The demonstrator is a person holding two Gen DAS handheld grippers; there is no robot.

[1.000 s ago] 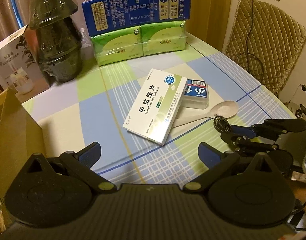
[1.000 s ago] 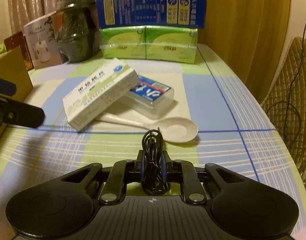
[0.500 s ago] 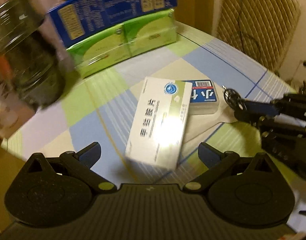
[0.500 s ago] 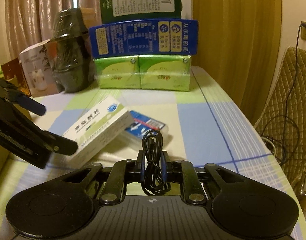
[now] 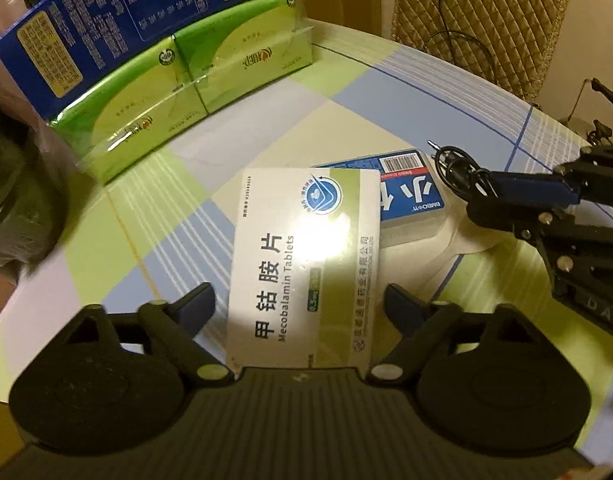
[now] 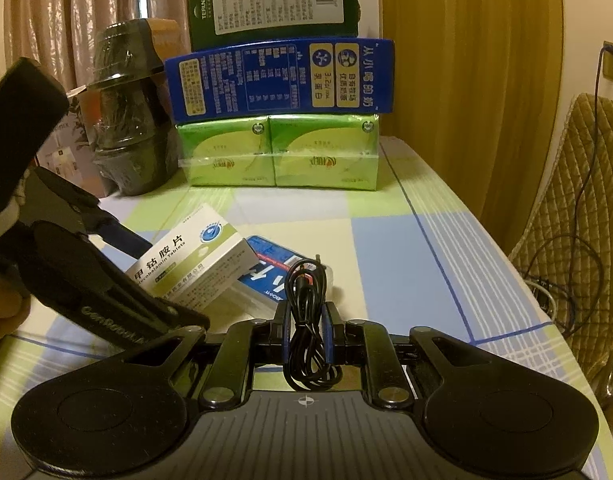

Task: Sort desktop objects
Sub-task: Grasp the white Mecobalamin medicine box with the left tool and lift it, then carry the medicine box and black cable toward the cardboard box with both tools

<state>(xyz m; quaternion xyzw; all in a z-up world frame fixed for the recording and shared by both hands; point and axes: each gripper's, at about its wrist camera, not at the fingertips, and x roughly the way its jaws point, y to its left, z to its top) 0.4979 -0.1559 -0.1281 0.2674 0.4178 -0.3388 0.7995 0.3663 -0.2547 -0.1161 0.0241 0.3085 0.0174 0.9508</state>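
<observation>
Left gripper [image 5: 300, 306], jaws closing astride white-and-green cardboard tablet box [image 5: 306, 256], not yet gripping; right gripper [image 6: 306, 316] clamps coiled black cable [image 6: 308, 332]; risk: box, propped on blue-labelled clear plastic case [image 5: 410, 200], skews and slips.

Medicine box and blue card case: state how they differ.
The medicine box is white-green cardboard, larger and thicker; the blue card case is clear plastic, smaller and flatter. The box leans across the case's edge, tilted; the case lies flat underneath. Both are rectangular and on the table.
</observation>
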